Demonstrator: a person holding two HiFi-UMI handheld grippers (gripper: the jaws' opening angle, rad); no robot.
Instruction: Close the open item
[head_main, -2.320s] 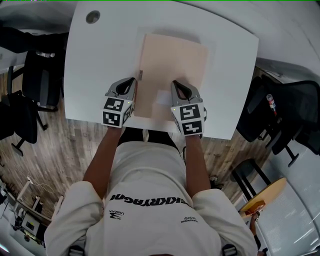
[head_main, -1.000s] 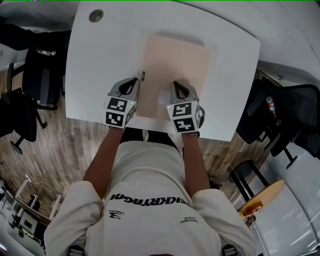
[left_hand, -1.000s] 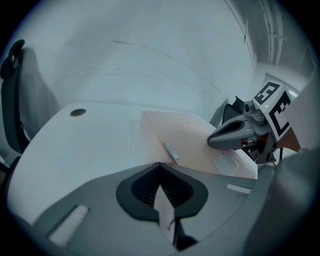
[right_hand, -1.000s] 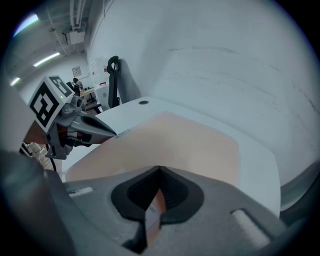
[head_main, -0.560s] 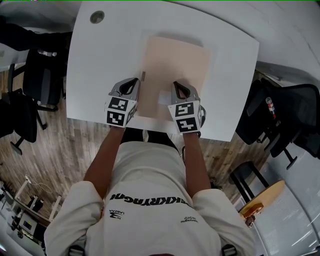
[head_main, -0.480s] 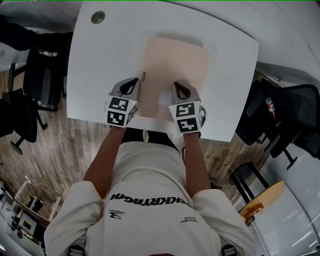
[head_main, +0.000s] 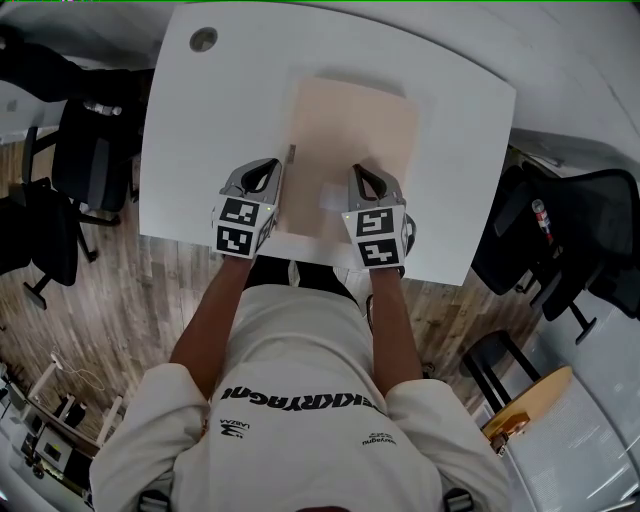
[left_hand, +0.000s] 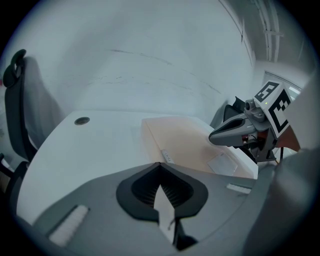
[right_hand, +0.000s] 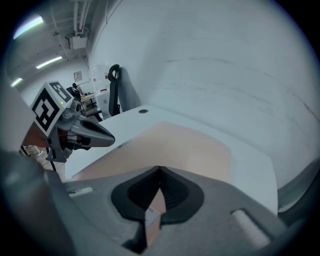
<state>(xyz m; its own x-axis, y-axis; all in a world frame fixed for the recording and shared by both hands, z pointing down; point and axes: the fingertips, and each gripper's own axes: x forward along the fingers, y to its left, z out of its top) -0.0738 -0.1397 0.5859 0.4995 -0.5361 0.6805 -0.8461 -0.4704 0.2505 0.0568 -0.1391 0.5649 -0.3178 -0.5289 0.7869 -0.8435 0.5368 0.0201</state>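
A flat beige folder (head_main: 350, 130) lies shut on the white table (head_main: 210, 130), with a white label (head_main: 333, 197) near its front and a small tab (head_main: 291, 155) on its left edge. My left gripper (head_main: 268, 168) is shut just left of that edge, over bare table, with nothing between its jaws. My right gripper (head_main: 360, 172) is shut above the folder's front part, beside the label. In the left gripper view the folder (left_hand: 190, 140) lies ahead to the right. The right gripper view has the folder (right_hand: 180, 145) straight ahead.
A round cable hole (head_main: 203, 39) sits in the table's far left corner. Black office chairs stand at the left (head_main: 85, 150) and at the right (head_main: 560, 230). A yellow round stool (head_main: 525, 405) is on the wood floor at lower right.
Both grippers stay shut and almost in place at the folder's near end. The head view has shifted slightly.
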